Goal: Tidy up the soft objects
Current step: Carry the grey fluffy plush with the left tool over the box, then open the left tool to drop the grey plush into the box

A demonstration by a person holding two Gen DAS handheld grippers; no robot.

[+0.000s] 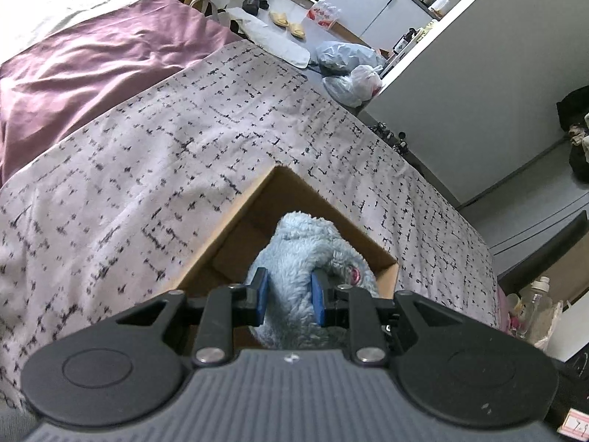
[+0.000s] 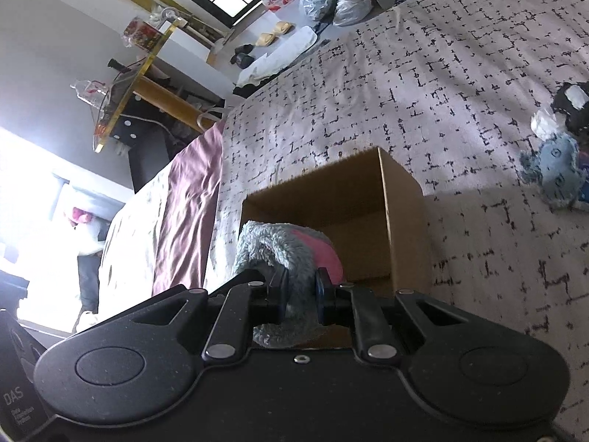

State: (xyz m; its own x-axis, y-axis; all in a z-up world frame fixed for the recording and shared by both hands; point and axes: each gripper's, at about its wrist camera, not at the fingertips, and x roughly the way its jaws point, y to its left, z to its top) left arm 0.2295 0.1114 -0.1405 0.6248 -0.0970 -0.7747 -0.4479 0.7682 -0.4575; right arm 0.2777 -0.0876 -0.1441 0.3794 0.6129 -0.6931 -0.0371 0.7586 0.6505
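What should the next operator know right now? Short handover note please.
Left gripper: shut on the light blue plush toy, held over the open cardboard box on the patterned bedspread.
Right gripper: shut on the same toy's grey fleece with a pink patch, at the box's rim.
Done: the toy is at the box, not yet released.
Left: let it go into the box, then fetch the blue plush and the black-and-white plush lying on the bedspread beside the box.
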